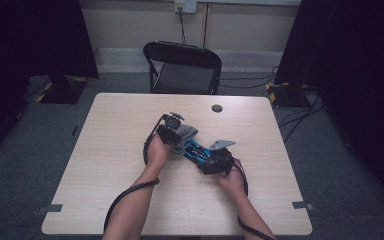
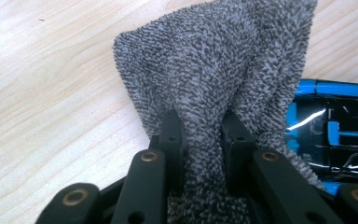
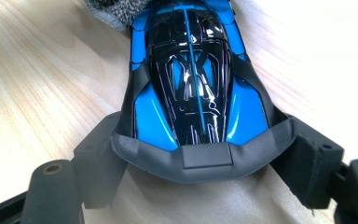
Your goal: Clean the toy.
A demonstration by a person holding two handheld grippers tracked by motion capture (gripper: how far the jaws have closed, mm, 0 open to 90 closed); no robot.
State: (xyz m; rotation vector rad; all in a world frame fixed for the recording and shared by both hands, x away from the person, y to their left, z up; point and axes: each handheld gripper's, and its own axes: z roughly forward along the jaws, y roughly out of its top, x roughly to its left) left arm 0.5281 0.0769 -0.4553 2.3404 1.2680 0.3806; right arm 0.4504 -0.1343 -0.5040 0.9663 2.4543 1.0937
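Observation:
A blue and black toy car (image 1: 196, 150) lies on the wooden table (image 1: 115, 150) near its middle. My right gripper (image 1: 211, 159) is shut on the car's rear, and in the right gripper view its pads (image 3: 100, 158) press on both ends of the dark rear wing of the car (image 3: 196, 84). My left gripper (image 1: 174, 134) is shut on a grey terry cloth (image 1: 188, 133). In the left gripper view the cloth (image 2: 214, 60) bunches up between the jaws of the left gripper (image 2: 203, 135) and drapes against the car (image 2: 335, 126). The cloth (image 3: 116, 9) touches the car's front end.
A black folding chair (image 1: 182, 67) stands behind the table's far edge. A round cable hole (image 1: 217, 108) sits in the tabletop at the back. Dark curtains hang on both sides, and cables (image 1: 300, 117) run over the floor at the right.

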